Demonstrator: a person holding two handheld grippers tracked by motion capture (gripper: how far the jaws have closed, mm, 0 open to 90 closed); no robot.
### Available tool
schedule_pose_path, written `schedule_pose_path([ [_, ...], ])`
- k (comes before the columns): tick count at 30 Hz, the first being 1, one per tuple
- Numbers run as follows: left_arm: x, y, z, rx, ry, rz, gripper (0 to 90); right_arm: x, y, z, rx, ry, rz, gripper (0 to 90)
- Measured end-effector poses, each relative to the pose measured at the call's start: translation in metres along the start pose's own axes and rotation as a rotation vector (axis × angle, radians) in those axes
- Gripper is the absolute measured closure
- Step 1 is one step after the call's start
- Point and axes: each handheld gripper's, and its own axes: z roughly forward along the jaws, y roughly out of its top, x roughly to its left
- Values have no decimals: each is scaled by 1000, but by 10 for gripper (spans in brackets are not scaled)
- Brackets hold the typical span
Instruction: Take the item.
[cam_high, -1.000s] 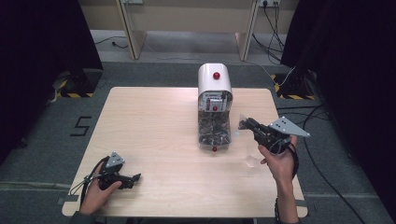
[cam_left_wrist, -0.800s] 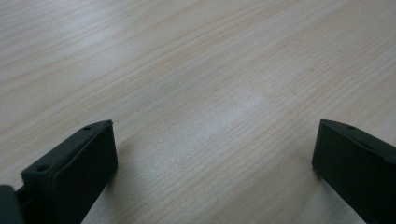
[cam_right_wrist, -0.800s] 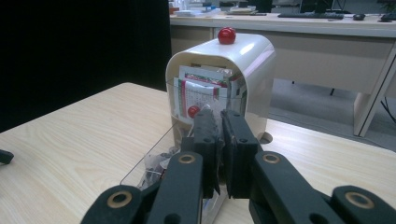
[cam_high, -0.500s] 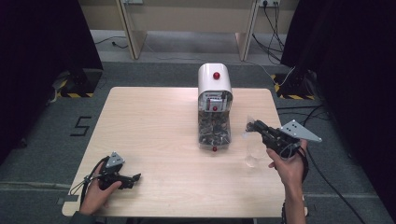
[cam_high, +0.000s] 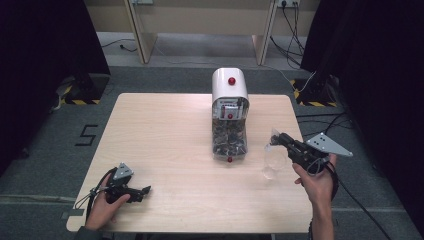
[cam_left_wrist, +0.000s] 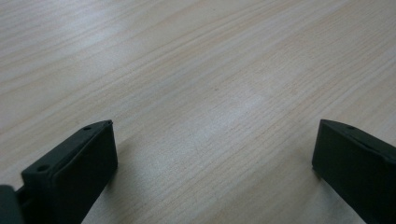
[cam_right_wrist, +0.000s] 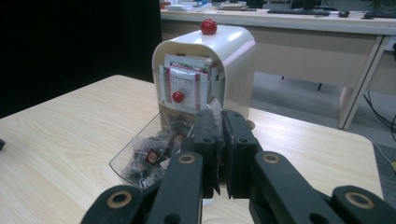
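On pale wooden table (cam_high: 165, 135), small clear-wrapped packet (cam_high: 273, 137) already out of white dome-topped dispenser with clear tray (cam_high: 229, 117), pinched in closed jaws of right gripper (cam_high: 281, 138) beside it; placing left; left gripper (cam_high: 145, 190) idle, jaws wide.

The white dispenser (cam_high: 229, 117) stands mid-counter (cam_high: 165, 135), blocking straight passage across; a clear cup (cam_high: 270, 167) sits just right of it. The left half lies open.
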Motion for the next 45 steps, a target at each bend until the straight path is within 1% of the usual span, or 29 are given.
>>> schedule_pose_path([
  [7,0,0,0,0,0,0,0,-8,-7,-8,33,-8,25,854],
  [8,0,0,0,0,0,0,0,-9,-9,-9,39,-3,29,854],
  [10,0,0,0,0,0,0,0,-11,-9,-10,42,-9,24,854],
  [12,0,0,0,0,0,0,0,-13,-10,-10,54,-9,30,855],
  [14,0,0,0,0,0,0,0,-15,-12,-10,76,3,27,854],
  [15,0,0,0,0,0,0,0,-15,-12,-10,76,3,27,854],
  [17,0,0,0,0,0,0,0,-17,-12,-9,97,9,17,854],
  [18,0,0,0,0,0,0,0,-18,-15,-8,110,17,15,854],
  [19,0,0,0,0,0,0,0,-18,-15,-8,110,17,15,854],
  [21,0,0,0,0,0,0,0,-19,-16,-6,135,28,16,854],
  [24,0,0,0,0,0,0,0,-20,-19,-4,143,33,15,854],
  [26,0,0,0,0,0,0,0,-20,-20,-2,158,41,17,854],
  [31,0,0,0,0,-1,0,0,-20,-23,2,190,50,9,854],
  [33,0,0,0,0,0,0,0,-21,-26,5,215,53,4,854],
  [39,0,0,0,0,0,0,0,-21,-31,9,244,54,3,854],
  [43,0,0,0,0,-1,-1,0,-20,-32,11,263,65,-1,854],
  [44,0,0,0,0,0,-1,0,-20,-33,13,278,68,-7,854],
  [45,0,0,0,0,0,-1,0,-20,-33,13,278,68,-7,854],
])
